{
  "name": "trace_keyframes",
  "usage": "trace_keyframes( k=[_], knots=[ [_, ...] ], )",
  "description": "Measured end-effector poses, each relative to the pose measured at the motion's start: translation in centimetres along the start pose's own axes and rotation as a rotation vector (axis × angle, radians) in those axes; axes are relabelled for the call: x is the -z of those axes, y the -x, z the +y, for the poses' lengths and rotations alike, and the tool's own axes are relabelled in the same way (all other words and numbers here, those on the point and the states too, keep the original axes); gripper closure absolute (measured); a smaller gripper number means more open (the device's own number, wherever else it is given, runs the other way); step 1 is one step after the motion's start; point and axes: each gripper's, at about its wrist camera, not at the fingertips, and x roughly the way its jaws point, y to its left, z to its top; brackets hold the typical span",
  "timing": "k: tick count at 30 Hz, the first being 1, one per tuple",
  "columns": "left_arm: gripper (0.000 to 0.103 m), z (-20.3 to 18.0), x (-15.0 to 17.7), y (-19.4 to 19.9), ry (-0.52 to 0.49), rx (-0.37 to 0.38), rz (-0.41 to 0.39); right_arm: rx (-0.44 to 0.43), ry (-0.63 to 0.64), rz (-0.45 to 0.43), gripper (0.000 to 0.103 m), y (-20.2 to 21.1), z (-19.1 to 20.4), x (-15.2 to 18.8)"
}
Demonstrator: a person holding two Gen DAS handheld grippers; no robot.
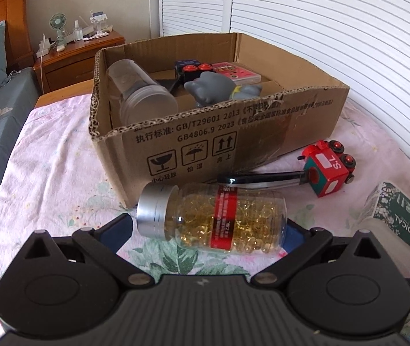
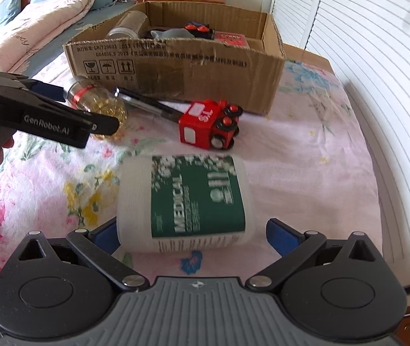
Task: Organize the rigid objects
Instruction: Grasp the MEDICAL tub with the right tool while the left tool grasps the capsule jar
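Note:
A clear bottle of golden capsules (image 1: 219,219) with a silver cap and red label lies on its side between the open jaws of my left gripper (image 1: 209,227). A white bottle with a green "MEDICAL" label (image 2: 187,201) lies between the open jaws of my right gripper (image 2: 192,230); the left blue pad (image 2: 105,235) is near its cap end, the right pad stands apart. The cardboard box (image 1: 262,132) holds a clear jar (image 1: 138,92), a grey figure (image 1: 213,89) and small toys. The capsule bottle also shows in the right wrist view (image 2: 101,101).
A red toy train (image 2: 209,125) and a dark pen (image 2: 150,103) lie on the floral cloth in front of the box. A bed with pillows is to the left, a nightstand (image 1: 78,54) behind, white louvred doors to the right.

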Motion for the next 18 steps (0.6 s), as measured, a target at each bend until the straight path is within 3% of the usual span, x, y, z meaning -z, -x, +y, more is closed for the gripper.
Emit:
trace_keyframes(
  k=[9,14,18],
  knots=[
    [0.004,-0.2,-0.3,0.4,-0.096,0.035,-0.009,-0.001,0.013,0.015,0.001,-0.3,0.7,-1.7],
    [0.010,-0.3,-0.8,0.3,-0.133,0.046,-0.001,0.026,0.032,0.036,0.012,-0.6,0.9,-2.1],
    [0.011,-0.2,-0.9,0.4,-0.151,0.057,0.005,0.020,0.038,0.041,0.014,-0.5,0.9,-2.2]
  ],
)
